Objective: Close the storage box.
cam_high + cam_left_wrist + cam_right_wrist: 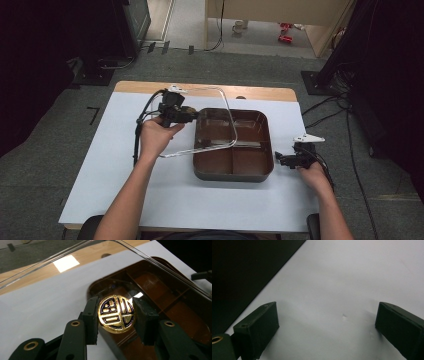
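Left gripper view: clear lid (75, 262), gold emblem (116, 314).

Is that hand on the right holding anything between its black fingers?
No: in the right gripper view the right gripper has its fingers spread wide apart over the bare white table cover.

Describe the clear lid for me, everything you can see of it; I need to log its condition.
The clear plastic rectangular lid has rounded corners and a raised rim, and looks thin and see-through. A round gold sticker with black lines sits on it. The left hand-held gripper is shut on its edge at the sticker, holding it tilted, one side raised over the brown compartmented plastic tray and its left part out over the white table cover. No cracks are visible.
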`<state>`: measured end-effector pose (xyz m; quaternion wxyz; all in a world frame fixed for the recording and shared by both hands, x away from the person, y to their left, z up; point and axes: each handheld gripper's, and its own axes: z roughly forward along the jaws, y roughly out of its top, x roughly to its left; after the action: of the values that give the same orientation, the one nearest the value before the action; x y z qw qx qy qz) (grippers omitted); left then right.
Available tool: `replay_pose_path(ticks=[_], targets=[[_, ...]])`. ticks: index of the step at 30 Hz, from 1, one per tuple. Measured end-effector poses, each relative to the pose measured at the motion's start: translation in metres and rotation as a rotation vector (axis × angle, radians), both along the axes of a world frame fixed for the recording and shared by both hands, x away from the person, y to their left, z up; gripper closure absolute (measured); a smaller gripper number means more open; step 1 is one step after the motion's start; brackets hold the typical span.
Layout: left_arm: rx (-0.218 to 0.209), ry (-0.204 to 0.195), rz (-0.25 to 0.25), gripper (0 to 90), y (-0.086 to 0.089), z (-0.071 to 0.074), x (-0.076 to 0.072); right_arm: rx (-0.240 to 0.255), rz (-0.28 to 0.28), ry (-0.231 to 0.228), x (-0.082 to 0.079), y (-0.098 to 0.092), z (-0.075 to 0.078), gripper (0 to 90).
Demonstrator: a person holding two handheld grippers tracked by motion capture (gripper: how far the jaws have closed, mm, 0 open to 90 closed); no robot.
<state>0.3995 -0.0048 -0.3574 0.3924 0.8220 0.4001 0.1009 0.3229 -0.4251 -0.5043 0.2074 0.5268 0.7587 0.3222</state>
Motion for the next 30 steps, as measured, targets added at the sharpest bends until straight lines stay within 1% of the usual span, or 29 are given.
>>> replay_pose_path(ticks=[5, 8, 13, 17, 20, 24, 30], targets=[[0.002, 0.013, -0.042, 59.3, -0.027, -0.009, -0.001, 0.0, 0.0, 0.0, 0.0, 0.0, 0.0, 4.3], [0.016, 0.018, -0.065, 59.4, -0.041, -0.015, -0.003, 0.0, 0.0, -0.001, 0.0, 0.0, 0.0, 4.4], [0.027, 0.012, -0.077, 59.4, -0.061, -0.022, -0.008, 0.0, 0.0, -0.001, 0.0, 0.0, 0.0, 4.4], [0.023, 0.008, -0.1, 59.4, -0.073, -0.029, -0.012, 0.001, 0.0, 0.0, 0.0, 0.0, 0.0, 4.3], [0.038, 0.008, -0.121, 59.4, -0.082, -0.034, -0.014, -0.001, 0.001, 0.001, 0.0, 0.0, 0.0, 4.4], [0.044, 0.002, -0.14, 59.3, -0.092, -0.041, -0.016, 0.0, 0.0, 0.0, 0.0, 0.0, 0.0, 4.3], [0.055, 0.005, -0.168, 59.3, -0.105, -0.049, -0.019, 0.002, -0.001, 0.0, 0.0, 0.0, 0.0, 4.3]])
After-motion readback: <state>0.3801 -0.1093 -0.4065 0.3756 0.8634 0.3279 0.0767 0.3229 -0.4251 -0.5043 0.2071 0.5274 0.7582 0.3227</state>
